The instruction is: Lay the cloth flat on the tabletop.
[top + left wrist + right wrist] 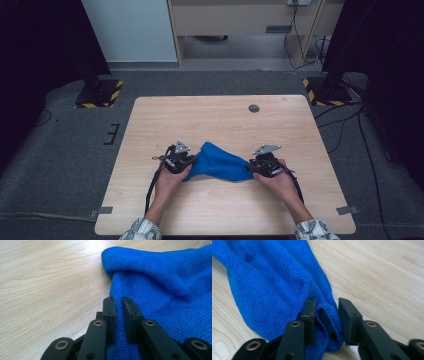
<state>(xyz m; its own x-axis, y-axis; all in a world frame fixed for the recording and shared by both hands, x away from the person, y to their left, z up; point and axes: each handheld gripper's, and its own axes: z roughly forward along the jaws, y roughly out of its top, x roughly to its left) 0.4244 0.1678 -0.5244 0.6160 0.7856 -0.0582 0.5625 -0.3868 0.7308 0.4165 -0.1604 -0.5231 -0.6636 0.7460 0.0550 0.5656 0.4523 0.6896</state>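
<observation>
A blue cloth (220, 162) lies bunched near the front middle of the wooden surface (220, 112), stretched between the 2 grippers. The left gripper (186, 161) sits at the cloth's left end; in the left gripper view its fingers (109, 312) are nearly together, pinching a thin fold of the cloth (160, 282). The right gripper (252, 167) sits at the cloth's right end; in the right gripper view its fingers (310, 312) stand a little apart with a rolled edge of the cloth (274, 282) between them, the left finger against the fabric. Each hand rests low on the surface.
</observation>
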